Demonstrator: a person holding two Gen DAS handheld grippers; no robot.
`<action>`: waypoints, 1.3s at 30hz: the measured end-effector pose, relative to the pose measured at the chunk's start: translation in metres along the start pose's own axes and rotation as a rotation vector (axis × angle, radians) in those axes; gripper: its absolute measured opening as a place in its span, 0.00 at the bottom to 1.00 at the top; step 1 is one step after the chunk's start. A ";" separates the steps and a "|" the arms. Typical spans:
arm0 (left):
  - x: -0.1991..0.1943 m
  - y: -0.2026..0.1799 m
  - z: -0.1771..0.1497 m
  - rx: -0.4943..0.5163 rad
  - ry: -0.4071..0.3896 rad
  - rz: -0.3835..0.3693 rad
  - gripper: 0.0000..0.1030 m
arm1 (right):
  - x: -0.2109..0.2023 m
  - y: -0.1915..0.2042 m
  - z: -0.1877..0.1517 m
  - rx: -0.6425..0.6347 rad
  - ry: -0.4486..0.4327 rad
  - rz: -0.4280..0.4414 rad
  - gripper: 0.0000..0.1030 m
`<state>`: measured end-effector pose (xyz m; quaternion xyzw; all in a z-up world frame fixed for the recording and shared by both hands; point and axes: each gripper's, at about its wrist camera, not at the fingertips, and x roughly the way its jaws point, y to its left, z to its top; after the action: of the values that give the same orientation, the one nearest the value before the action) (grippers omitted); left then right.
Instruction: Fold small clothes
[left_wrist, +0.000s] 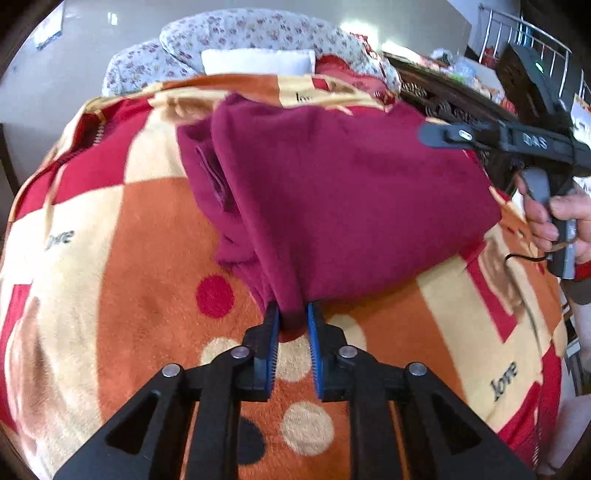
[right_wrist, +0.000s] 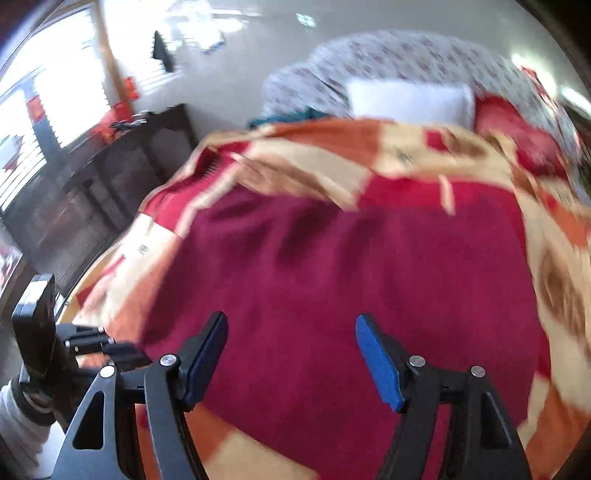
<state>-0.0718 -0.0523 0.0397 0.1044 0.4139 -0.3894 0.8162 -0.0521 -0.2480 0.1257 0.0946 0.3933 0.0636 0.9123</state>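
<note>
A maroon fleece garment lies on the patterned blanket. Its left part is folded over, with a bunched edge at the left. My left gripper is shut on the garment's near corner, which it holds pinched between its blue pads. My right gripper is open and empty, hovering just above the garment near its front edge. In the left wrist view the right gripper shows at the garment's far right edge, held by a hand. The right wrist view is blurred.
The blanket covers a bed. A floral quilt and a white pillow lie at the far end. A dark carved wooden frame runs along the right side. A dark cabinet stands to the left.
</note>
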 end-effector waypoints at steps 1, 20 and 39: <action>-0.004 0.000 0.000 -0.006 -0.013 0.003 0.20 | 0.008 0.008 0.008 -0.011 -0.005 0.012 0.66; 0.034 0.034 0.016 -0.262 -0.055 0.028 0.53 | 0.149 0.058 0.073 -0.051 0.078 -0.055 0.30; 0.028 0.033 0.018 -0.264 -0.083 0.129 0.66 | 0.142 0.079 0.077 -0.048 0.123 0.019 0.72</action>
<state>-0.0268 -0.0545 0.0248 0.0063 0.4198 -0.2823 0.8626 0.0977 -0.1531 0.0946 0.0723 0.4460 0.0875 0.8878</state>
